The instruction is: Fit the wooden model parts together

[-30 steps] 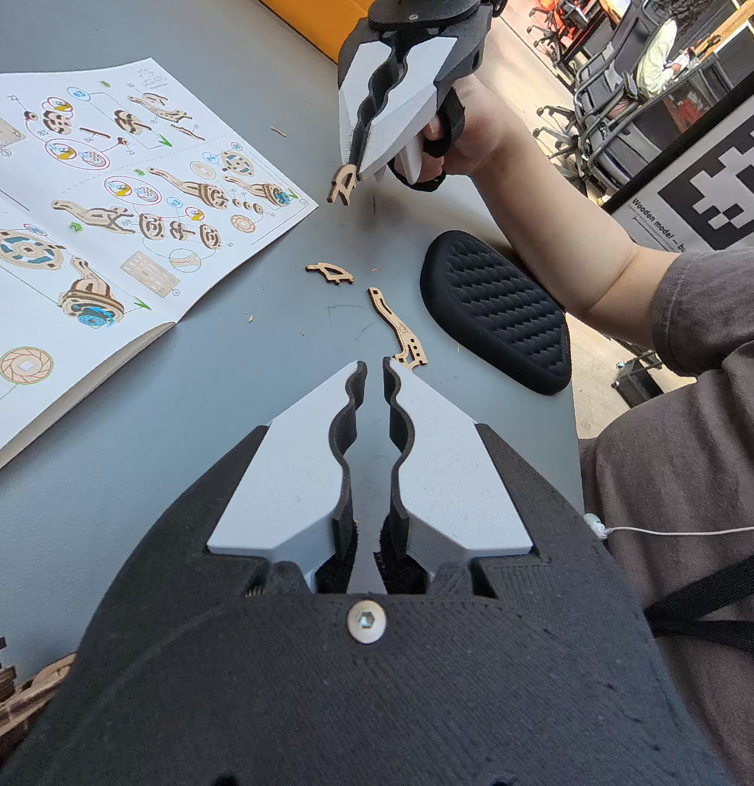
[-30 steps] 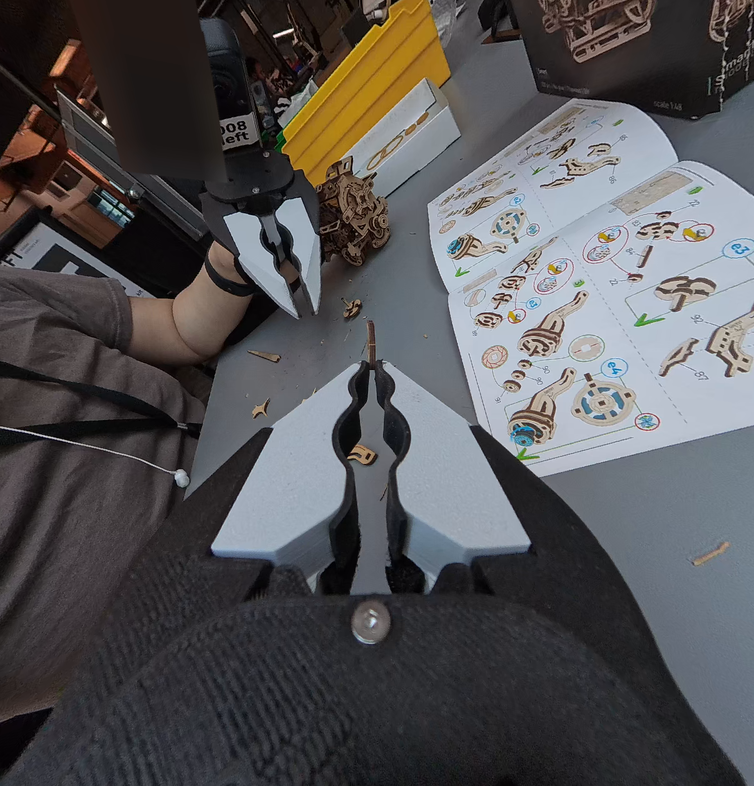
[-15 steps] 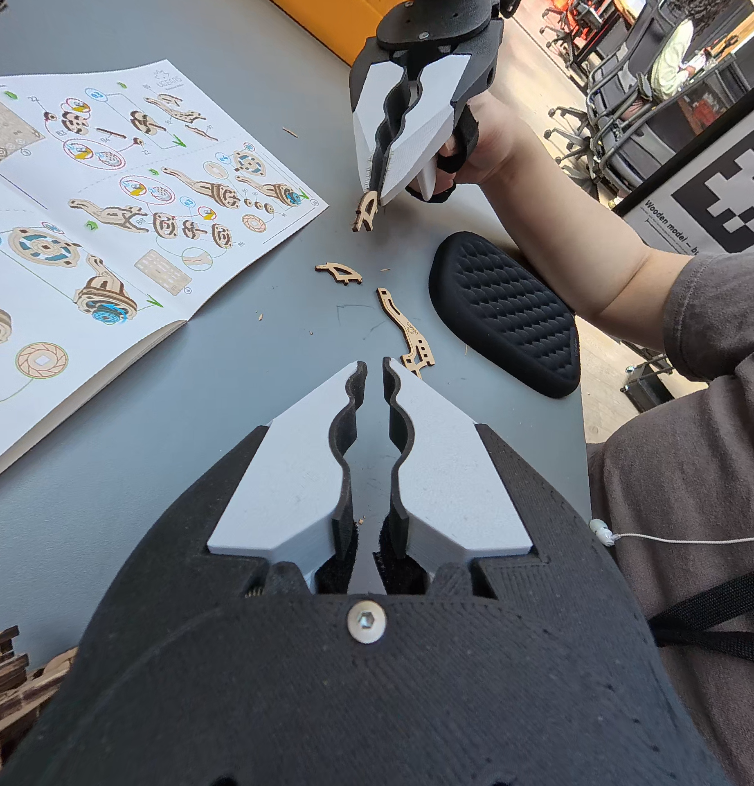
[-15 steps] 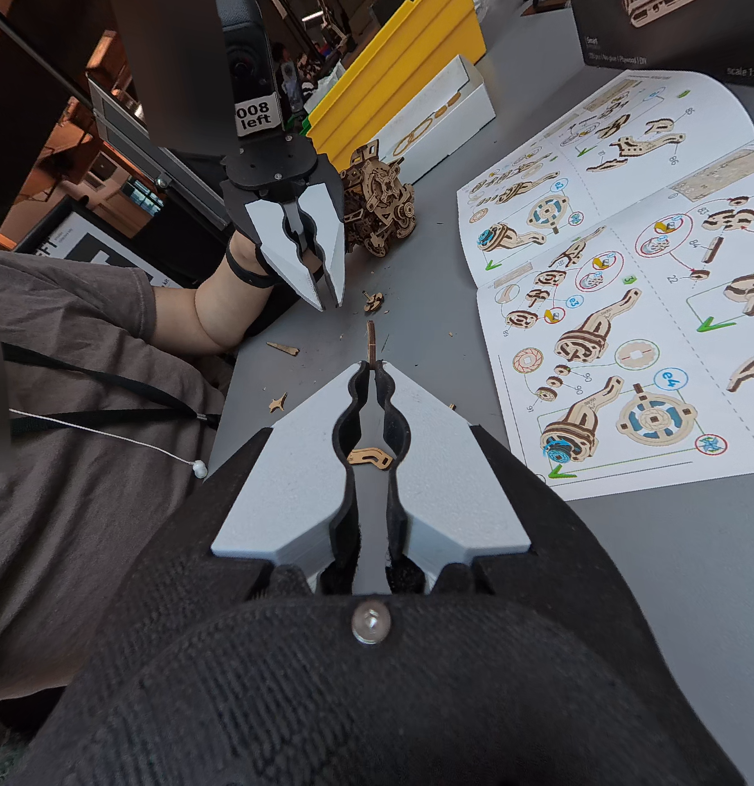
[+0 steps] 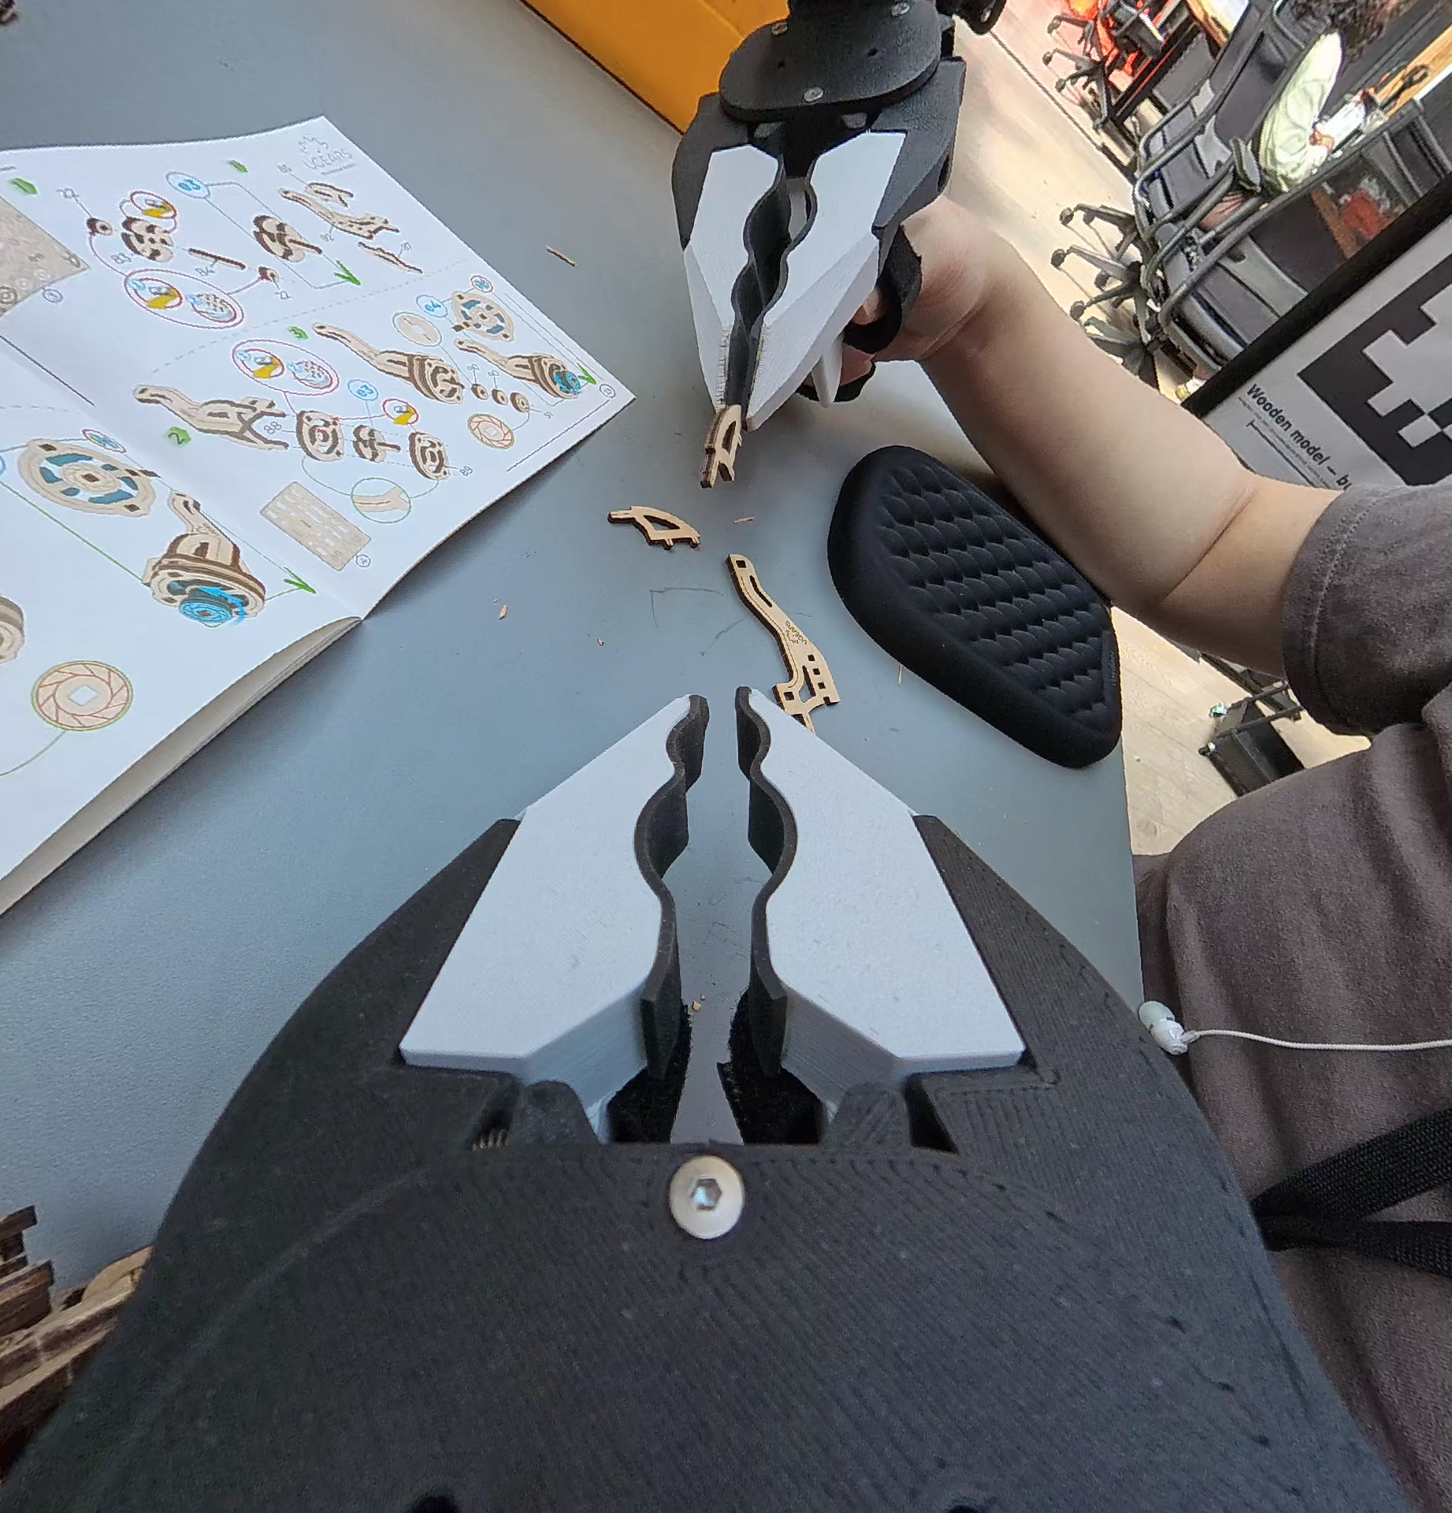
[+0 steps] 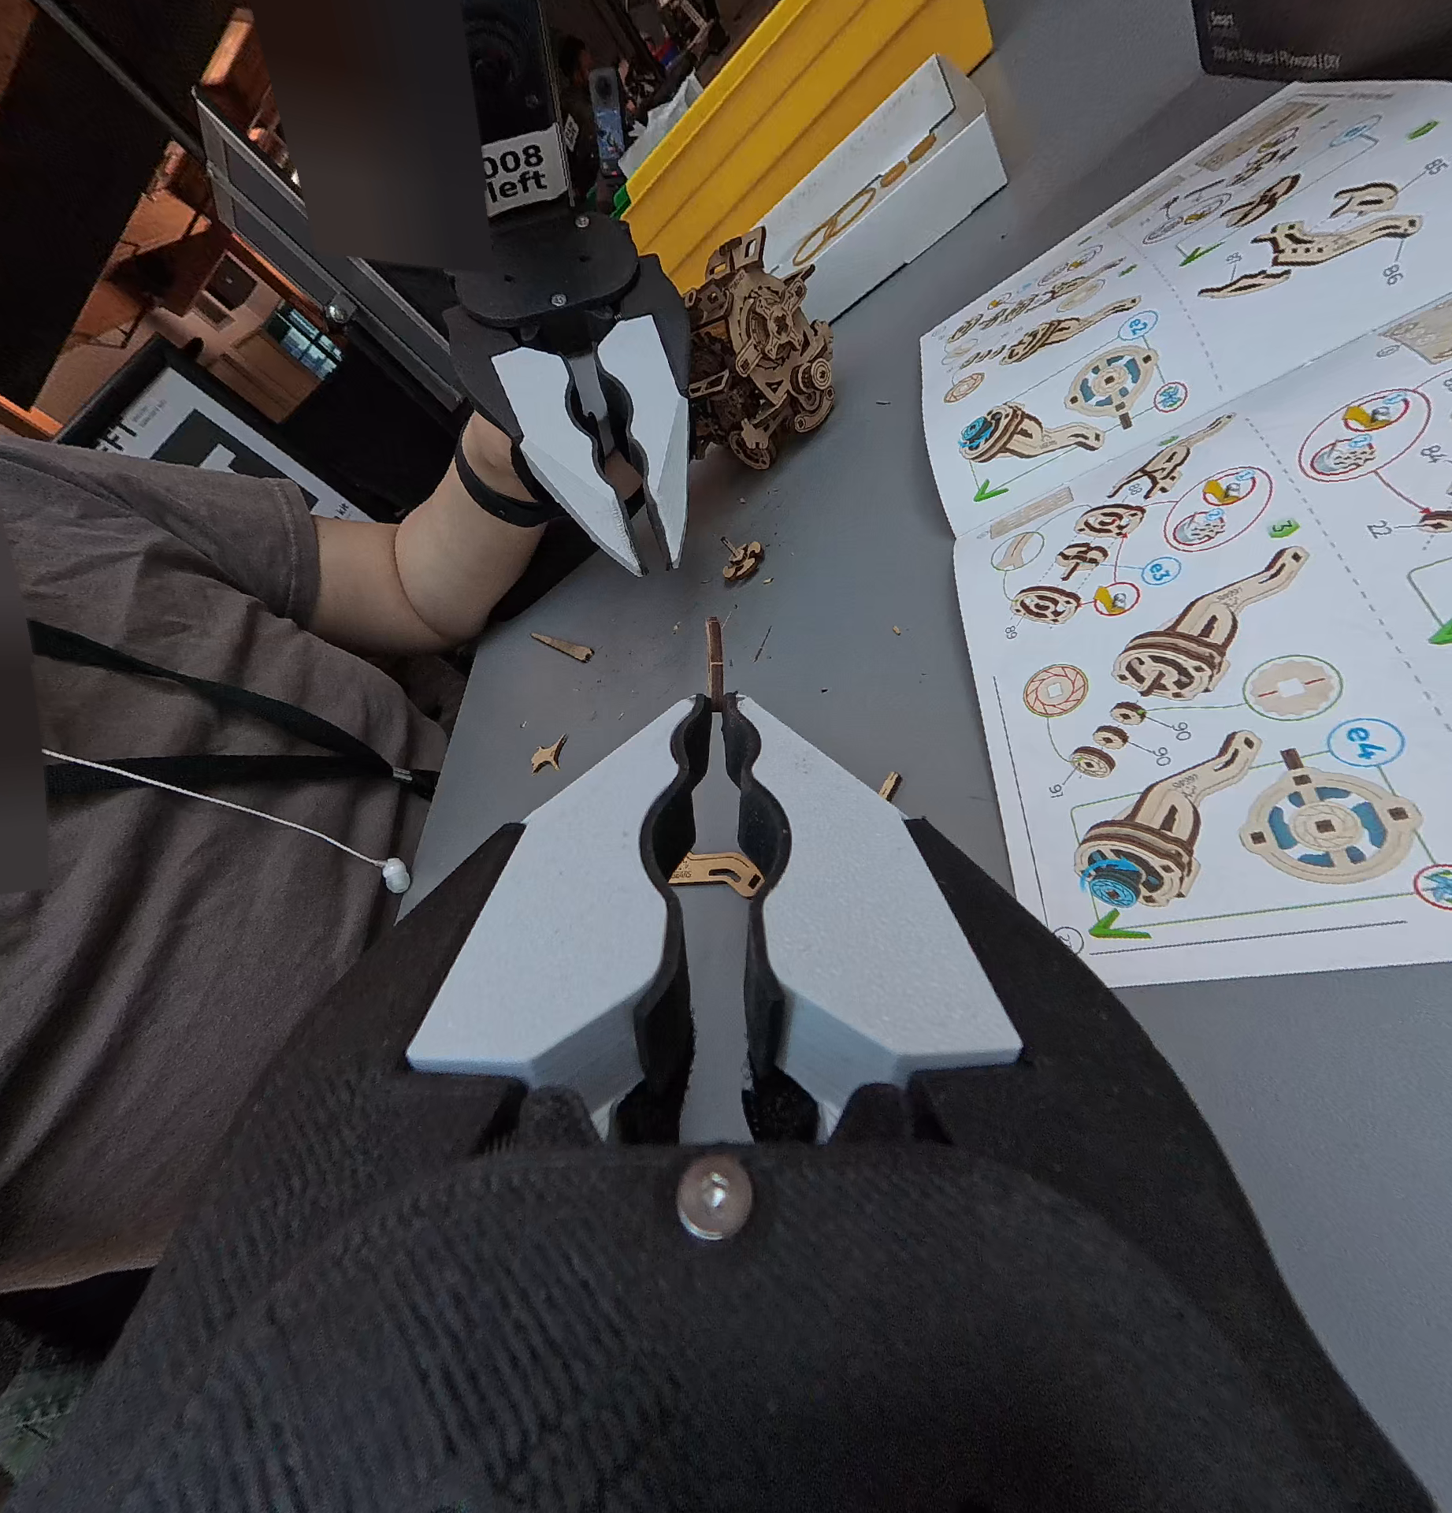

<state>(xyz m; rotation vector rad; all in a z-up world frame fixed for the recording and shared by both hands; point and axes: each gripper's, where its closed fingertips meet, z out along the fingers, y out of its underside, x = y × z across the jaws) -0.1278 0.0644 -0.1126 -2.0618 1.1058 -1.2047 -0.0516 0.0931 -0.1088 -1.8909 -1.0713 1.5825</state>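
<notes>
Your left gripper (image 5: 721,706) hangs narrowly parted, empty, over bare grey table (image 5: 395,786); a long flat wooden lever piece (image 5: 782,634) lies just beyond. Farther, your right gripper (image 5: 737,403) pinches a small forked plywood piece (image 5: 722,446) edge-on, near the table's edge.

Your left wrist view looks along its own fingers, low over the grey table (image 5: 428,786), facing the instruction booklet (image 5: 239,426) from close by. Your right wrist view faces back across that booklet (image 6: 1213,622) from its opposite side. Both share the table beside the booklet.
</notes>
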